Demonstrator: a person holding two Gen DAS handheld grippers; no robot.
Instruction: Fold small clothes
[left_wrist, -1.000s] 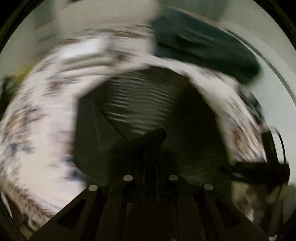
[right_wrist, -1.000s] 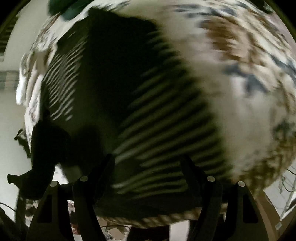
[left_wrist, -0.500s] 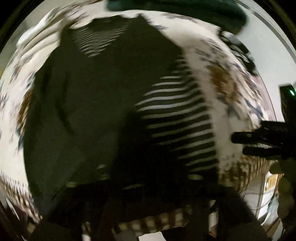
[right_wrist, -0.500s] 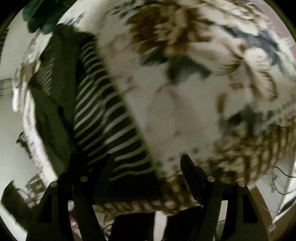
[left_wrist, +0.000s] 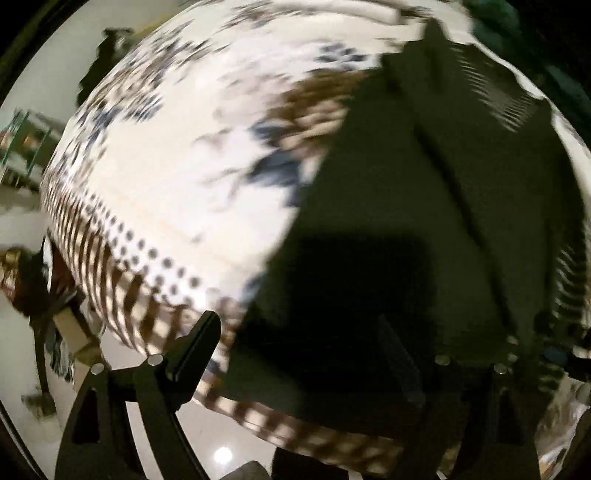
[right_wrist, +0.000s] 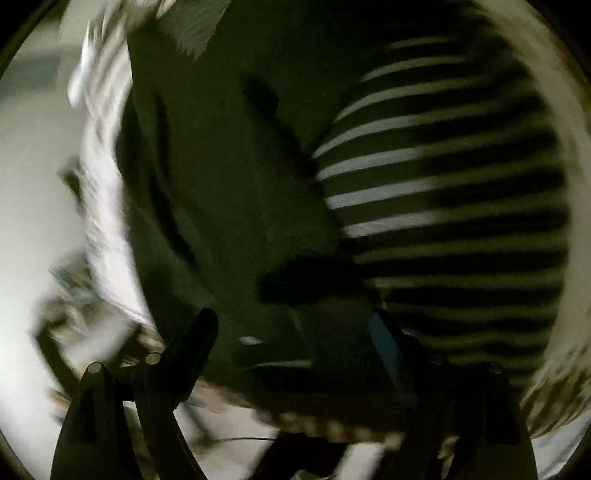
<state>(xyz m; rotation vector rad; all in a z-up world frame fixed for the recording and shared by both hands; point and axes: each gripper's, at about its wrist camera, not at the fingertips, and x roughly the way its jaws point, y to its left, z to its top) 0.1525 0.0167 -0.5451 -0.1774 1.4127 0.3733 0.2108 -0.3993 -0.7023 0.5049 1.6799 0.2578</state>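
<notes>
A dark garment (left_wrist: 424, 221) with black-and-white striped parts (right_wrist: 443, 177) lies on a white patterned cloth (left_wrist: 166, 166) with brown and blue motifs. In the left wrist view my left gripper (left_wrist: 299, 343) is open over the garment's near edge, fingers wide apart, the left finger (left_wrist: 192, 347) over the cloth's checked border. In the right wrist view my right gripper (right_wrist: 295, 339) is open just above the dark part of the garment, beside the stripes; a blue pad (right_wrist: 384, 343) shows on the right finger. Both views are blurred.
The patterned cloth covers a table whose near edge (left_wrist: 258, 424) runs just in front of the grippers. A pale shiny floor (left_wrist: 221, 450) lies below. A dark green item (left_wrist: 517, 22) sits at the far end. Room clutter (left_wrist: 22, 140) stands at left.
Both cameras have swung over the garment. The left view has shifted left to the bare cloth and table edge; the right view has shifted from the patterned cloth onto the dark and striped garment.
</notes>
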